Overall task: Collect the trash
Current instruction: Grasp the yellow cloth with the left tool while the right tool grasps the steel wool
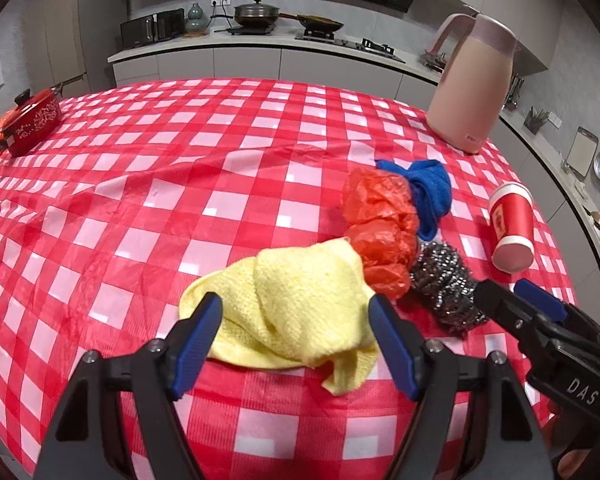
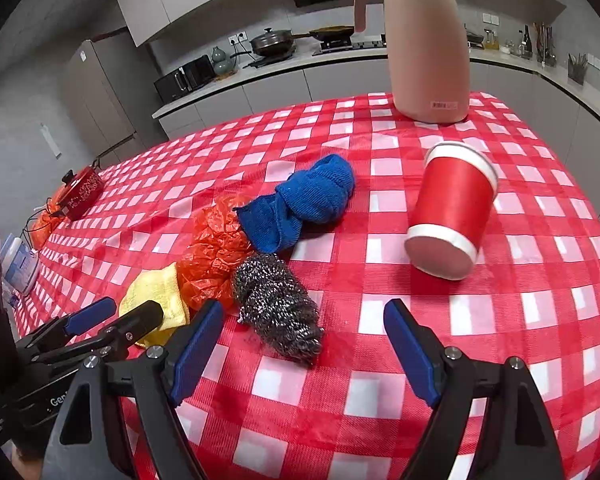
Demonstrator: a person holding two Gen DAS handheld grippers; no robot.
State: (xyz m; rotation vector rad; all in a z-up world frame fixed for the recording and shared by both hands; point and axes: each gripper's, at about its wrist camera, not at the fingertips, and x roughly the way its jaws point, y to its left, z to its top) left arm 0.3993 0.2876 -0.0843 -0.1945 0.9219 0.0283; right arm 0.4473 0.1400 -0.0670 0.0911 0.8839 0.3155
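Jaws wide and empty, my left gripper [image 1: 296,344] straddles the yellow cloth [image 1: 300,312].
My right gripper [image 2: 304,356], equally open, holds nothing; steel scourer [image 2: 276,304] at eleven o'clock, fallen red cup [image 2: 452,208] at one.

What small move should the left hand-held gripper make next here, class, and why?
Probably ease the left hand-held gripper down and close it on the yellow cloth: its jaws stand open, straddling the cloth, with nothing gripped yet.
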